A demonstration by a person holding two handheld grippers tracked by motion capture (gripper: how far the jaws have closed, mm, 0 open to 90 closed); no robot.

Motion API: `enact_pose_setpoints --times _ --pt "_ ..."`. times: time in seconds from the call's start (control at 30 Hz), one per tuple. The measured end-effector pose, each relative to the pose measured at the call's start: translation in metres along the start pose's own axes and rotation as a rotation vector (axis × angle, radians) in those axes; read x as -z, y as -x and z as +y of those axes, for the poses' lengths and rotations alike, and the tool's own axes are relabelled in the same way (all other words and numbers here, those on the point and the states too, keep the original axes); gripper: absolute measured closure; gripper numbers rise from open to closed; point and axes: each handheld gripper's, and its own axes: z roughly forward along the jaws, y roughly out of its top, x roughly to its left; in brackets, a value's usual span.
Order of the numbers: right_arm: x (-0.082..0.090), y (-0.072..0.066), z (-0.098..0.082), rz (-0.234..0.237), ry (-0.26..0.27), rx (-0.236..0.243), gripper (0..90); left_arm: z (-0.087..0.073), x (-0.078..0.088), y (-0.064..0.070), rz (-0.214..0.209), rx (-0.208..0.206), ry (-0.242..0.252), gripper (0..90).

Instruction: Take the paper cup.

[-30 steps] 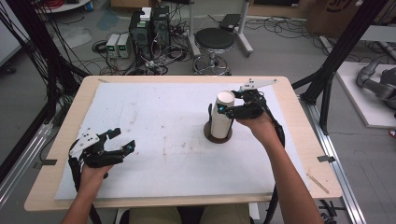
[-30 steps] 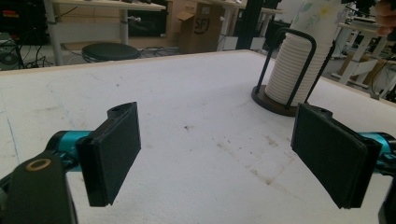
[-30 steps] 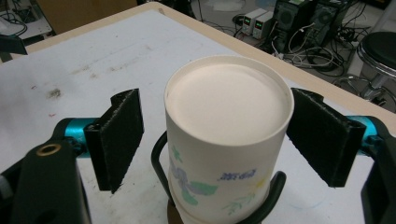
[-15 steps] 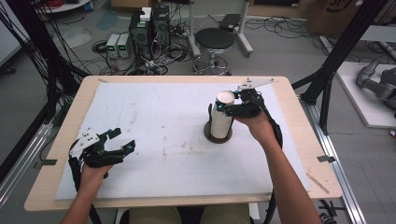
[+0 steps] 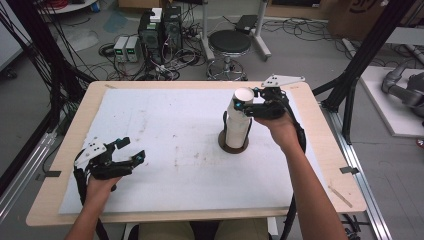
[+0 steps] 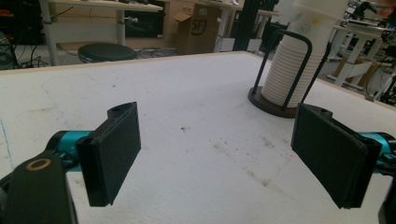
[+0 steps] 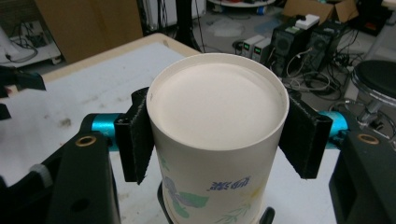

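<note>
A matt white paper cup (image 7: pixel 217 135), printed with blue and green motifs, is topping a ribbed stack of paper cups (image 6: pixel 289 74) inside a thin black metal wire holder (image 6: pixel 285 70) on a dark, smooth round base (image 5: pixel 234 146). The bench (image 5: pixel 320 125) is showing pale wood edges under a stained, rough white sheet (image 5: pixel 170 145). The jaws are wearing matt black, foam-like pads (image 6: pixel 114 149).
</note>
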Motion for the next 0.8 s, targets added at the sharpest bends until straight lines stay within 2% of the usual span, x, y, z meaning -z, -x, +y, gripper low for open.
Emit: enact_pose_setpoints --times 0.2,0.33,0.47,0.53,0.67,0.7,0.8 --pt "0.012 -0.002 0.011 -0.008 0.027 0.020 35.5 0.000 -0.001 0.000 0.005 -0.008 0.002 15.1" --pt "0.028 -0.004 0.022 -0.023 0.062 0.038 35.6 -0.001 -0.002 0.001 -0.005 -0.005 -0.001 15.1" --pt "0.038 -0.004 0.025 -0.030 0.070 0.045 35.6 -0.001 -0.002 0.000 -0.005 0.003 0.001 15.1" --pt "0.052 -0.004 0.026 -0.036 0.087 0.051 35.7 -0.001 -0.002 0.000 -0.006 0.005 0.003 15.1" --pt "0.065 -0.003 0.024 -0.044 0.100 0.053 35.7 -0.001 -0.002 0.000 -0.009 0.002 0.003 15.1" --pt "0.073 -0.003 0.021 -0.055 0.102 0.052 35.7 -0.001 -0.003 0.000 -0.009 0.003 0.009 15.1" --pt "0.084 -0.005 0.012 -0.068 0.087 0.048 35.7 -0.001 -0.004 -0.001 -0.013 0.001 0.016 15.0"
